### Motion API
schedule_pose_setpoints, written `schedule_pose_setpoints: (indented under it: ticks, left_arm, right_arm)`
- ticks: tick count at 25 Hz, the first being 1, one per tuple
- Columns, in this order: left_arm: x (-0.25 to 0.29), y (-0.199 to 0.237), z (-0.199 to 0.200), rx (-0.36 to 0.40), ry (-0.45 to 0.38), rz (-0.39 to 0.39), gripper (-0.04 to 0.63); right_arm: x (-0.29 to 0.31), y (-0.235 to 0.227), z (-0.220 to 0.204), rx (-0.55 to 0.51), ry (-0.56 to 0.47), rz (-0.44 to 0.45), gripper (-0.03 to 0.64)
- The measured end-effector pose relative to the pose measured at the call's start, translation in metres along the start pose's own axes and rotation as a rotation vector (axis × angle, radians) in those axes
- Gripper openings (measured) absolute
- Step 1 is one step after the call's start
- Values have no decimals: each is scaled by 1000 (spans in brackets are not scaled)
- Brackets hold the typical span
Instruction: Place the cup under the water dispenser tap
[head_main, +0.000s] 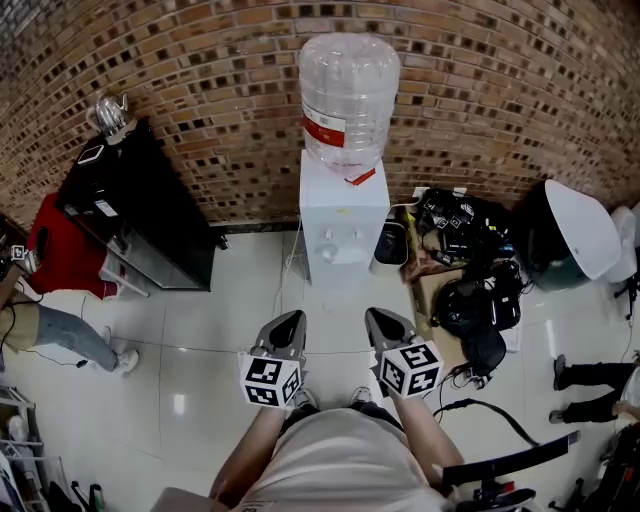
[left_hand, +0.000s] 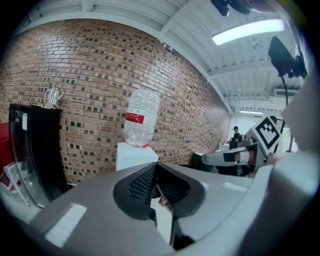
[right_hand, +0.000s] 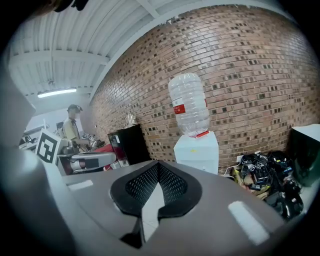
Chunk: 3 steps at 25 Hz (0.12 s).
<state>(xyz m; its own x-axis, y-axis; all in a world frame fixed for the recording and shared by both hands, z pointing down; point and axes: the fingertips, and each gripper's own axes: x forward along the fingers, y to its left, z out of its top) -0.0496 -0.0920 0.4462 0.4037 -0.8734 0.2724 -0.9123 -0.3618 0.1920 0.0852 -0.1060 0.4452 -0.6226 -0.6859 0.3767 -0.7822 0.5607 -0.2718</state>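
Standing upright at the floor's far edge, the water dispenser carries its bottle neck-down; left gripper and right gripper are both closed, empty.

Brick wall runs straight ahead of the fingers. Ahead and to their left there's a black cabinet with something shiny on top, and a red thing just beside it. Ahead-right is a messy cable pile and black bags, then a dark bin with a white lid. Someone's leg is way off left. Glossy tile floor underneath.
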Motion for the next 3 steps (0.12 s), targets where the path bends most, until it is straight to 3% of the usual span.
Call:
schedule_pose_setpoints:
  ticks: [3]
  left_arm:
    - [-1, -2, -1, 0, 1, -1, 12]
  right_arm:
    - [-2, 0, 0, 2, -3, -2, 0]
